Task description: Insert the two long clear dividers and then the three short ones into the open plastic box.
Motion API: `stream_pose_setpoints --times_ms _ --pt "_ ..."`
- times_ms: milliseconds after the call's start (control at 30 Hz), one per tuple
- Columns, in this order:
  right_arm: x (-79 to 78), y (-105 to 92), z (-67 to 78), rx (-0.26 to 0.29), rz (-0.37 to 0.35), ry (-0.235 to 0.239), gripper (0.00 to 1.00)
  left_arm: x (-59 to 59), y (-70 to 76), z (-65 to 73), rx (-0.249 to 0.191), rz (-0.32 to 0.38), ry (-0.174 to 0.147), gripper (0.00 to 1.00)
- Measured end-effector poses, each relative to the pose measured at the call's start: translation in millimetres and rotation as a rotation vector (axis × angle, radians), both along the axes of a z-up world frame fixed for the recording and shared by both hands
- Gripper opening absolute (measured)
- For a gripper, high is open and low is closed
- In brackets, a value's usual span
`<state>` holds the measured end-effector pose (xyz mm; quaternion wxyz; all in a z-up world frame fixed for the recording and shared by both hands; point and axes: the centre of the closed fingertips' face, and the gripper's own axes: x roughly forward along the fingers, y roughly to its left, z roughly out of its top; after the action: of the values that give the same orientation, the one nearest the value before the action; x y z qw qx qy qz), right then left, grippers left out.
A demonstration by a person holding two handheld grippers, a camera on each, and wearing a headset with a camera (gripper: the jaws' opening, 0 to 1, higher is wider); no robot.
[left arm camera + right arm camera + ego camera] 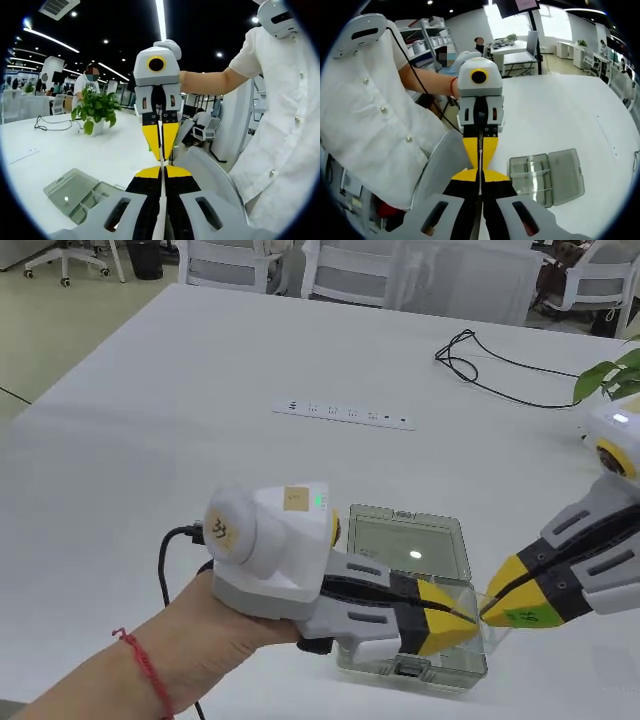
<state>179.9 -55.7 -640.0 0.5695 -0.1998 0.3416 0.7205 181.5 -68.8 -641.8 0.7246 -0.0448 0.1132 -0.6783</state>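
Clear and thin, the divider (pixel 160 220) looks light, slick and brittle, best held by its ends, where left tongs (pixel 468 619) and right tongs (pixel 487 612) clamp it over the box (pixel 410 670).

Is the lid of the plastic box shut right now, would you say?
No, the lid lies folded back flat on the table behind the open plastic box.

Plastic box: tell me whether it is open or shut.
Open: the lid lies folded back flat on the table beside the plastic box.
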Motion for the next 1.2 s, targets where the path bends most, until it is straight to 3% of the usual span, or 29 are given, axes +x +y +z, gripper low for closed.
stream_pose_setpoints --times_ms 233,533,1133,1200 --pt "2.2 -1.0 0.3 -0.003 -0.004 -0.012 0.03 0.5 4.5 -5.8 0.019 0.021 0.011 0.00" --pt "15.8 -5.4 1.0 0.003 -0.045 -0.039 0.03 8.6 18.3 -17.3 0.054 0.077 0.032 0.10" --pt "58.1 0.4 -17.7 -0.005 -0.140 -0.123 0.03 36.6 59.7 -50.8 0.167 0.236 0.054 0.52" --pt "62.4 2.3 -22.8 -0.007 -0.143 -0.134 0.03 38.5 62.8 -54.0 0.174 0.245 0.043 0.58"
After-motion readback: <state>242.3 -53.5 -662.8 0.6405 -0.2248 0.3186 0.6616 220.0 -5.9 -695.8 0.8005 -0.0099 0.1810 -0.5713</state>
